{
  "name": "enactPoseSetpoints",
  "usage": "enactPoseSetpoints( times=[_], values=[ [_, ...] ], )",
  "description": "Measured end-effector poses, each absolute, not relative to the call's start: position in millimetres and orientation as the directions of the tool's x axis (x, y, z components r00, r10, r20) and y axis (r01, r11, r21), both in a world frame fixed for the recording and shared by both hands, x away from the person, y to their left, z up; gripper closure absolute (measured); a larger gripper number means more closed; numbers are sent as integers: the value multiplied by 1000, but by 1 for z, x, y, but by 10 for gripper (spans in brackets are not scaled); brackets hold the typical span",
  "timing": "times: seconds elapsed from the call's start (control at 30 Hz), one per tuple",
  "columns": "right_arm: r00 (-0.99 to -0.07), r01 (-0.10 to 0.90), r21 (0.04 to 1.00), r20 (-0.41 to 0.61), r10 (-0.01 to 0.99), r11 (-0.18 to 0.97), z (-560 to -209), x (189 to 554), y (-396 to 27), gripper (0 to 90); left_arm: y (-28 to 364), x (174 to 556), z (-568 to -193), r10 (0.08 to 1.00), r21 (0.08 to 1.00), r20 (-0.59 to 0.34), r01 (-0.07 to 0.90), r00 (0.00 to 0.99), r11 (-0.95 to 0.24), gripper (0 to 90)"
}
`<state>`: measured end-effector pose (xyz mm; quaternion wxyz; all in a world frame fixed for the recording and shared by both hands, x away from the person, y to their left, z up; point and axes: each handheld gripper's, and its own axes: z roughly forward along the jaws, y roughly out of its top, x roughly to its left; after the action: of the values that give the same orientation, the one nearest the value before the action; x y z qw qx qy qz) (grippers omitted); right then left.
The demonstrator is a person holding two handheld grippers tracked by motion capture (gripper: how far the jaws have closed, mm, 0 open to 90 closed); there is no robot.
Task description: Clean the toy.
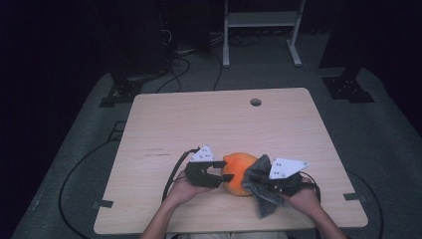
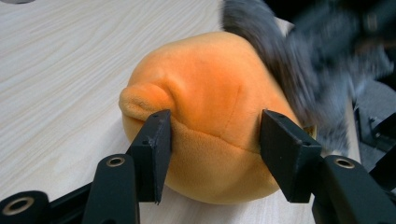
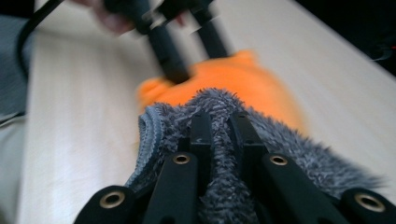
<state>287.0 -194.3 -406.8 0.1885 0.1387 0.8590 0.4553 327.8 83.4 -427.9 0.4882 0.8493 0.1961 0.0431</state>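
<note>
Item one — orange plush toy [image 1: 238,172]: rounded, soft, with a small stubby nub at one end; lies on the wooden table [image 1: 199,124], near the edge closest to the person, roughly midway along that edge; all places below are given from this toy.

Item two — left gripper [image 1: 222,175]: just left of the toy in the high view, held in the person's left hand [image 1: 183,188]; in the left gripper view its two black jaws stand on either side of the toy's body [image 2: 205,112], pads pressed into the plush so that the fabric dents at both contacts; clamped on the toy.

Item three — grey fluffy cloth [image 1: 261,186]: against the toy's right side in the high view, draped partly over it and trailing down toward the person; touching the toy.

Item four — right gripper [image 1: 255,178]: just right of the toy, held in the person's right hand [image 1: 303,196]; in the right gripper view its jaws stand close together with the cloth's pile [image 3: 219,140] bunched between them; closed on the cloth, with the toy [image 3: 233,81] just beyond.

Item five — round hole [image 1: 255,102] in the tabletop: well beyond the toy, near the far edge.
</note>
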Motion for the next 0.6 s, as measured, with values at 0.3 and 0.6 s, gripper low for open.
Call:
enactPoseSetpoints(
  times=[0.3, 0.6],
  values=[
    [-901, 54, 823, -205, 383, 565, -407, 291, -178, 808, 78, 325, -431, 396, 832, -95, 292, 913, -472, 313],
    [-896, 133, 840, -125, 426, 527, -414, 295, -205, 810, 70, 313, -428, 355, 843, -13, 202, 935, -499, 376]
  ],
)
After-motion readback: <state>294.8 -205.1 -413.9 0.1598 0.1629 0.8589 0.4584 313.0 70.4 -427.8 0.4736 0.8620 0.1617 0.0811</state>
